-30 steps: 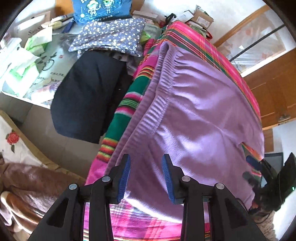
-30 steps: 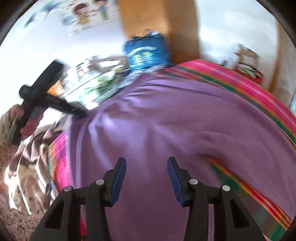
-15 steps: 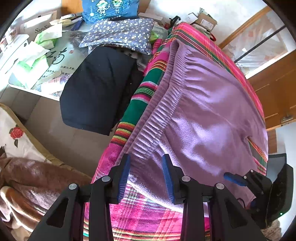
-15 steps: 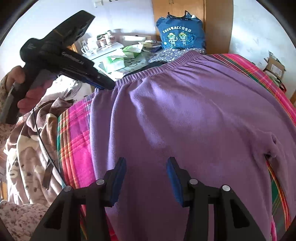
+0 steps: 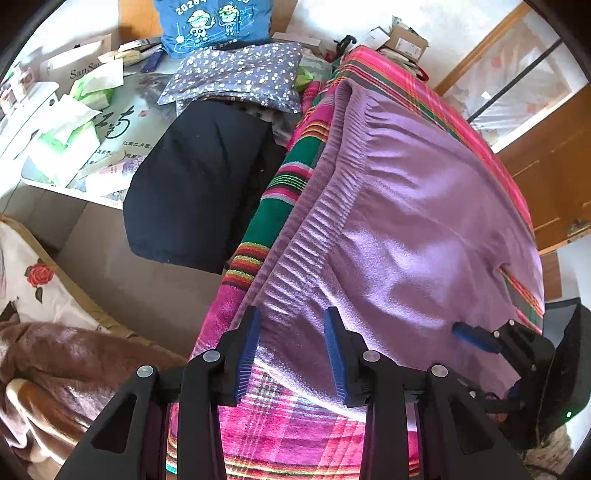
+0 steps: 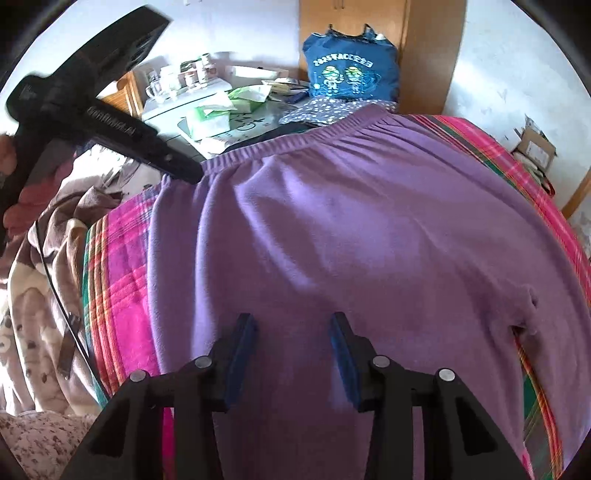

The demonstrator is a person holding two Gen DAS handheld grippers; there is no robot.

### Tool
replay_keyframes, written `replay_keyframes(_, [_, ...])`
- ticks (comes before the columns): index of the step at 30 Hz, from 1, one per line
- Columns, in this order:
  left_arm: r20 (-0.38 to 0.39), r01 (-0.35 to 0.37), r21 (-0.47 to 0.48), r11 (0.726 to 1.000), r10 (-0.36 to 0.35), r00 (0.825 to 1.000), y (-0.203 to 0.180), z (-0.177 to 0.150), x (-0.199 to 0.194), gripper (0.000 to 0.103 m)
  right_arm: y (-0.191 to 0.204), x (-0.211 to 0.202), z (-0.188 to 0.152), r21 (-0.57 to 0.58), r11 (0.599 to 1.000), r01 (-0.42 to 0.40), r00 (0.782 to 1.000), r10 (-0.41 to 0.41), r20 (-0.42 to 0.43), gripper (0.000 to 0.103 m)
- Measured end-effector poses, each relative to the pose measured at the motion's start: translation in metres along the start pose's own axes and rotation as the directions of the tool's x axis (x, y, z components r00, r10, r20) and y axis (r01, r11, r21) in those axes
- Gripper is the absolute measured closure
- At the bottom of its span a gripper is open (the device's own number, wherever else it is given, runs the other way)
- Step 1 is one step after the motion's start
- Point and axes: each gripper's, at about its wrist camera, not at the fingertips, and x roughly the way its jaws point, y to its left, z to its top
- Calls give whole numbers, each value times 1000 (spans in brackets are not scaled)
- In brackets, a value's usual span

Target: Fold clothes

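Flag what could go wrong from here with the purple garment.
The left gripper straddles the corner of the purple fleece garment at its ribbed waistband; it may pinch the pink plaid blanket too. The right gripper, closing over flat fabric, might catch too little.

Home bedroom indicated: bed covered by plaid blanket [image 5: 295, 435], cluttered side table [image 6: 207, 99] at its edge, wooden wardrobe [image 6: 373, 14], folded clothes [image 5: 192, 184].

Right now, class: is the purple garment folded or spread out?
Spread out. The purple garment lies flat across the plaid blanket, its ribbed waistband fully extended, with no fold visible.
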Motion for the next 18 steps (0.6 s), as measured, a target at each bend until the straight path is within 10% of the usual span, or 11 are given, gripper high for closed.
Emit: replay_keyframes(18, [93, -58, 49, 997, 53, 994, -20, 32, -44, 66, -75, -64, 14, 141, 990, -23, 988, 1, 155, 60])
